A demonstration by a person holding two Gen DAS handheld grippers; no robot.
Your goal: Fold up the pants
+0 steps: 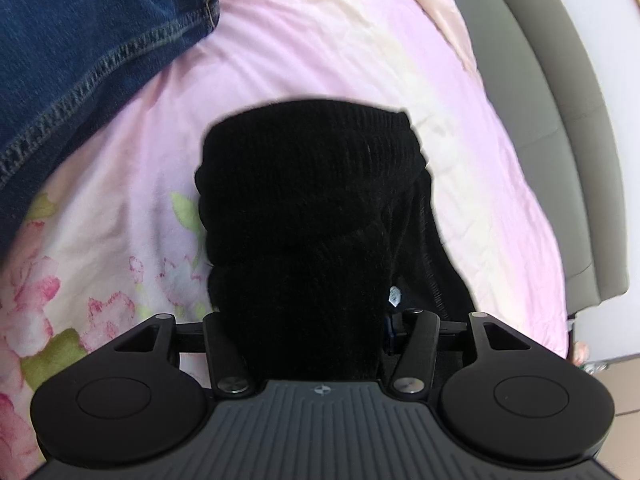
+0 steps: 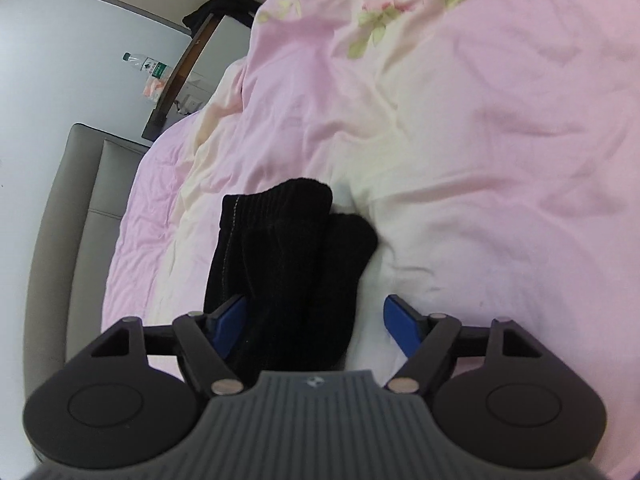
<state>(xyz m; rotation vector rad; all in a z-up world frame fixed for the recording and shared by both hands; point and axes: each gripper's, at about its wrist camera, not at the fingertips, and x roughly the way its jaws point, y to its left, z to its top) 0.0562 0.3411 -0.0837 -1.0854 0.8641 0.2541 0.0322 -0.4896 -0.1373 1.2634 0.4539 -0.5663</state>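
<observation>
Black pants bunched on the pink floral bedspread, a gripper at each side.

Blue jeans [image 1: 80, 60] lie far left. The left gripper [image 1: 316, 332] is clamped on the black pants [image 1: 312, 208], fabric filling its jaws. The right gripper [image 2: 316, 324] stands wide, pants [image 2: 288, 248] against its left blue pad only, on the bedspread [image 2: 480, 140].

One black pants [image 1: 304, 208] – one jeans [image 1: 80, 52] – one bottle [image 2: 146, 65] – two claws [image 1: 316, 336] [image 2: 316, 328].
</observation>
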